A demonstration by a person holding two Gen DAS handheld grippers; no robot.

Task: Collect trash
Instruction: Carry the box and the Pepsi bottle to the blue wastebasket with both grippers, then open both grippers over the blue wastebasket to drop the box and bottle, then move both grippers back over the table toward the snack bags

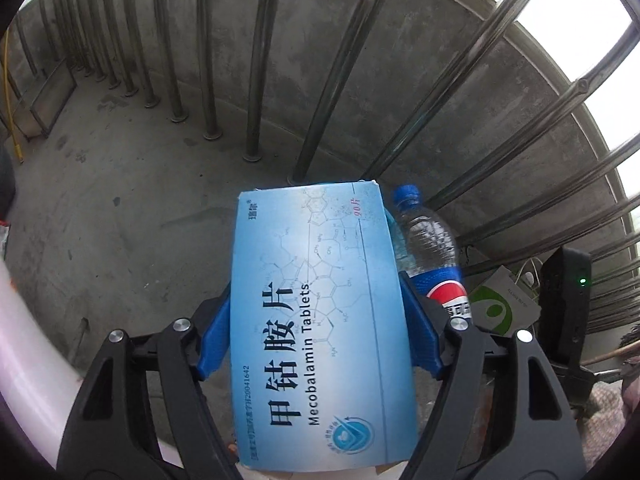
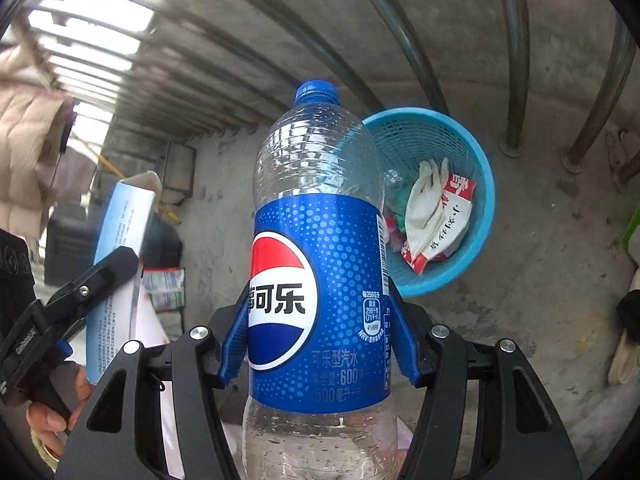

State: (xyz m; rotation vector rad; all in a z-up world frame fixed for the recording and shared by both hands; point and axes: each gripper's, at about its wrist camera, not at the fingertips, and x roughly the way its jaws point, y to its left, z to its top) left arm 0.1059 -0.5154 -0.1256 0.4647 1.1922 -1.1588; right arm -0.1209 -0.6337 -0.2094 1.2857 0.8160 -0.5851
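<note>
Blue pads of the left tool (image 1: 320, 332) press both long sides of a pale-blue tablet box (image 1: 320, 320), so this tool is clamped on the box, which stands up between the fingers above the concrete floor (image 1: 120, 220). The right tool (image 2: 318, 340) grips a clear cola bottle (image 2: 316, 272) across its blue label, cap pointing away; the bottle looks empty apart from droplets inside. In the left view the bottle sits just right of the box, almost touching it. In the right view the box and left tool appear at the left edge, with a hand (image 2: 52, 412) on the handle. A blue mesh basket (image 2: 480, 216) stands on the floor beyond the bottle, near steel railing bars (image 2: 516, 60), and holds a white glove (image 2: 424, 204) and a red-and-white wrapper (image 2: 452, 216).
</note>
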